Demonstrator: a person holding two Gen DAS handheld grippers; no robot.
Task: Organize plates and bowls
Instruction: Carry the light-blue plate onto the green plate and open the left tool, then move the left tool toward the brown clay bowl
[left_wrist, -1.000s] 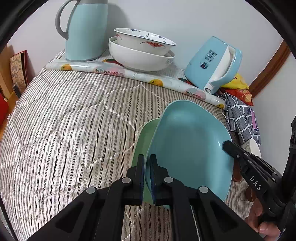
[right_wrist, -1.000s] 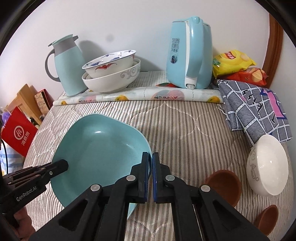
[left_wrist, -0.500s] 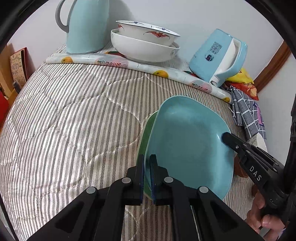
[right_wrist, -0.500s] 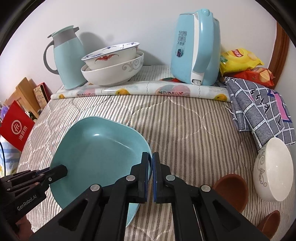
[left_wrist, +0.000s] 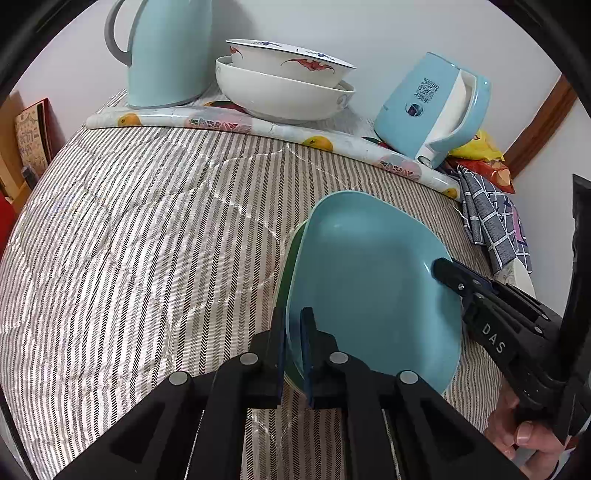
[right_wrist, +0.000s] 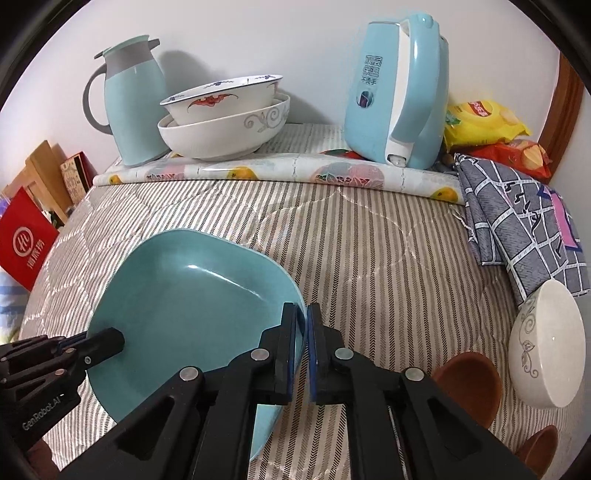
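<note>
— Left wrist view first: what are you holding?

— I am clamping my left gripper (left_wrist: 293, 345) on the near rims of two stacked plates, the blue plate (left_wrist: 373, 291) on top and the green plate (left_wrist: 290, 266) under it, only an edge of the green one peeking out. My right gripper (right_wrist: 303, 332) is pinching the blue plate's opposite rim, jaws nearly closed on it.

— Which way are they pointing?

— They are lying face up, low over the striped quilt (left_wrist: 140, 236), held from both sides and tilting a little. The blue one's longer side is running away from me toward the wall.

— And the count?

— I am seeing two plates, two big white bowls (right_wrist: 225, 122) nested at the back, one white bowl (right_wrist: 546, 339) tipped on its side, and two brown bowls (right_wrist: 469, 384) beside it.
</note>
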